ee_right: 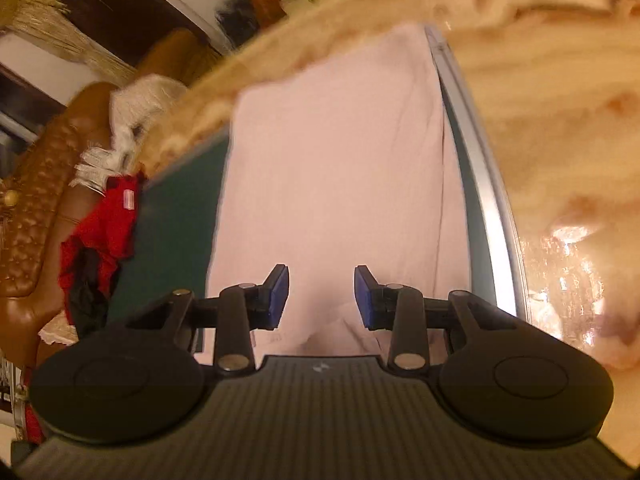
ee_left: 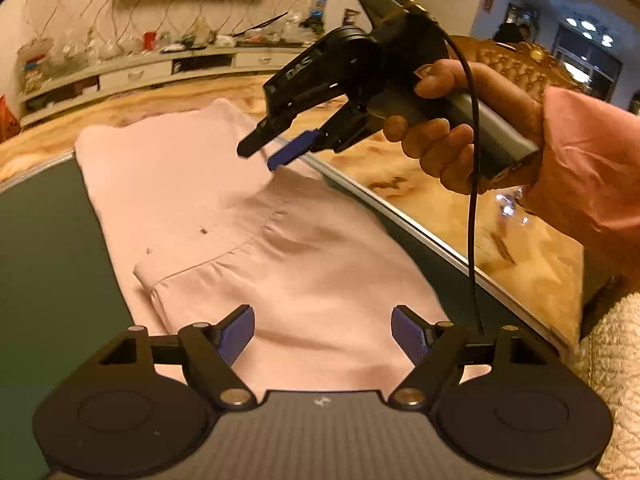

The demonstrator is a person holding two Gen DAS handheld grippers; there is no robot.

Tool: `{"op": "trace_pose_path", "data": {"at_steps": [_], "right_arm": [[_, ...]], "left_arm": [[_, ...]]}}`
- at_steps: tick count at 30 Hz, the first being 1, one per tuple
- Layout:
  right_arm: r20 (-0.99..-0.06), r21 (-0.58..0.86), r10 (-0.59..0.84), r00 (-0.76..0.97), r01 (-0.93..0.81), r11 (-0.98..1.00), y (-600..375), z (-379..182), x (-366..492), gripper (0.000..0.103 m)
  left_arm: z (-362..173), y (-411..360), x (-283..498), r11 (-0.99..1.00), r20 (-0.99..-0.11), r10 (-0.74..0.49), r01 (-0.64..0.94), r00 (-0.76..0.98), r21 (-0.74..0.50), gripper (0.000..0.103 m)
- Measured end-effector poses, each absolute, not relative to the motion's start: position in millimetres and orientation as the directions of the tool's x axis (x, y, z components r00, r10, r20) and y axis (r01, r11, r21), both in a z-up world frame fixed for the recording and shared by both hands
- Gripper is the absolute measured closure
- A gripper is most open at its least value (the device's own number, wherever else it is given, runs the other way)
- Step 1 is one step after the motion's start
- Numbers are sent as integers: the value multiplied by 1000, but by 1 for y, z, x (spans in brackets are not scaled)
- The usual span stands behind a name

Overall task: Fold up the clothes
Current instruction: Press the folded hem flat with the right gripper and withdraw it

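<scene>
A pale pink garment (ee_left: 224, 216) lies folded flat on a dark green mat (ee_left: 44, 264), one folded layer on top near me. My left gripper (ee_left: 322, 332) is open and empty, just above the garment's near edge. My right gripper (ee_left: 264, 152) is held in a hand at the upper right, its fingers apart and pointing down at the garment's far part, just above it. In the right wrist view the right gripper (ee_right: 322, 296) is open and empty over the same pink garment (ee_right: 332, 160), which stretches away along the mat (ee_right: 176, 232).
The mat has a silver rim (ee_left: 400, 216) and lies on a glossy marble-pattern table (ee_left: 512, 240). Red and white clothes (ee_right: 100, 224) are heaped on a brown quilted chair (ee_right: 36, 208) at the left. A TV cabinet with clutter (ee_left: 160, 60) stands beyond the table.
</scene>
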State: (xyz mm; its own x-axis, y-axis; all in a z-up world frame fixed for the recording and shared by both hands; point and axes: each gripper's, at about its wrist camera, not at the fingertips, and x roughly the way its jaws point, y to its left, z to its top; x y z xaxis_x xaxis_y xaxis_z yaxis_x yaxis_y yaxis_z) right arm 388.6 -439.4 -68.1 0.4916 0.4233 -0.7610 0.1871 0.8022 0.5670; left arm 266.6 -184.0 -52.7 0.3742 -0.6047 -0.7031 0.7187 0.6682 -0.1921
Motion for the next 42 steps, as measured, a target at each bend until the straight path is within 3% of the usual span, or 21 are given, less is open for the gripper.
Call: {"op": "trace_pose_path", "data": {"at_steps": [9,14,18,27,34,39,42], "right_arm": [[-914,402,387,119,168,900,-416,-64,412,61],[-968,249,252,11,217,944,-435,-61,400,61],[-971,240,233,58,268,933,-449,-56,389,53],[-915,339,269,301,214,916,-434,-25,381,53],[-874,478,417,249,289,830,-438,-57,386,53],[-946,323,295,136,313,893,-453,-57,380,54],[-943,330,296,153,301,895,-459,-50,373,54]], "left_arm": [[-66,-175,278,712,-731,-570,668,374,-214,24],[-65,-173,278,722,-735,-562,659,380,-211,24],[-65,-175,276,728,-740,-549,657,389,-194,24],[-65,-174,279,733,-735,-554,648,391,-207,24],[-65,-177,279,738,-735,-547,646,399,-198,24],[-65,-175,280,738,-733,-551,643,399,-205,24],[-66,-175,281,741,-729,-551,639,405,-205,24]]}}
